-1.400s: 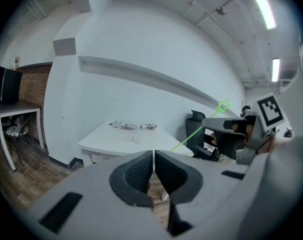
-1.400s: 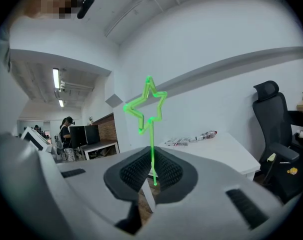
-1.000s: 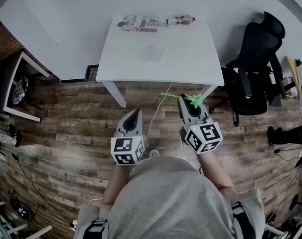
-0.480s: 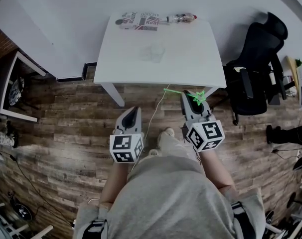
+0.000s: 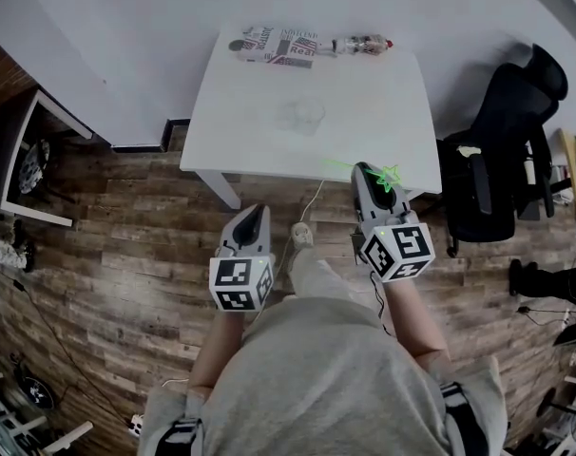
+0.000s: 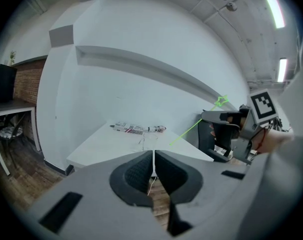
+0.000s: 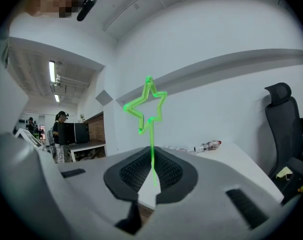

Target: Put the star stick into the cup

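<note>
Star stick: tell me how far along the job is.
Done: the star stick is picked up, clamped in the right hand-held gripper. In hand: that gripper is at the near edge of the table, short of the cup. Left: get the stick into the cup, which stands mid-table with no stick in it. The left hand-held gripper is shut on nothing.

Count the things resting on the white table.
3: a clear cup near the middle of the table, a printed pack at its far edge, and a bottle lying just right of the pack. Nothing looks hidden.
</note>
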